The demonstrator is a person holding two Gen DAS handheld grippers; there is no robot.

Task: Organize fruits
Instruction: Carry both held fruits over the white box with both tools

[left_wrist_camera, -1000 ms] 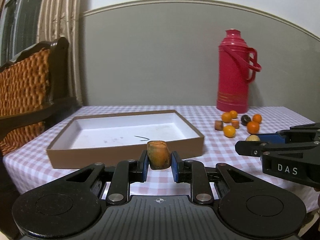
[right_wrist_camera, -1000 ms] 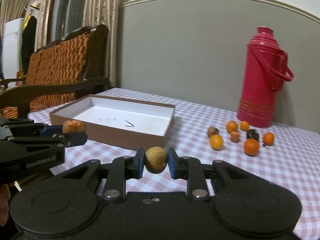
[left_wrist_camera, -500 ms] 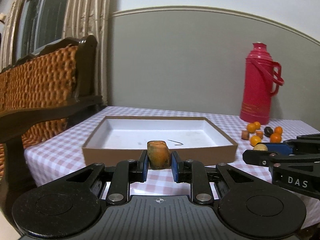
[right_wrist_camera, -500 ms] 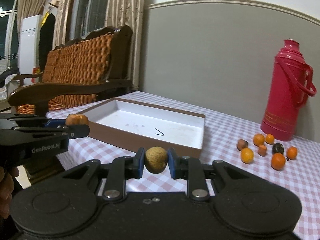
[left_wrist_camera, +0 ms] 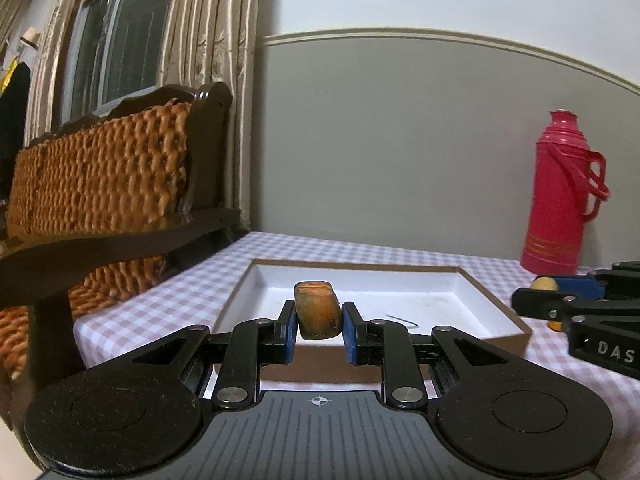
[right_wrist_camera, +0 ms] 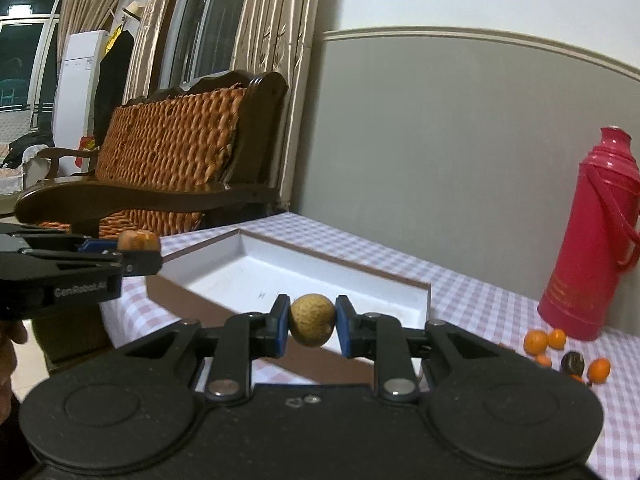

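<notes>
Matte black plastic left tool (left_wrist_camera: 319, 326), lower centre of frame: two round discs at the corners, ribbed grey plate with a white crosshair mark, silver screws, blue pads (left_wrist_camera: 291, 332) on the fingers. Same black build on the right tool (right_wrist_camera: 311, 327), smooth plate, blue pads (right_wrist_camera: 280, 326). White lettering "DAS" and "GenRobot.AI" on the side bodies. Bare skin of a hand (right_wrist_camera: 9, 354) at lower left.

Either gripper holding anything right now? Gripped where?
Both. Left gripper clamps the orange-brown blocky fruit by its two flat sides. Right gripper pinches the round tan fruit across its middle.
</notes>
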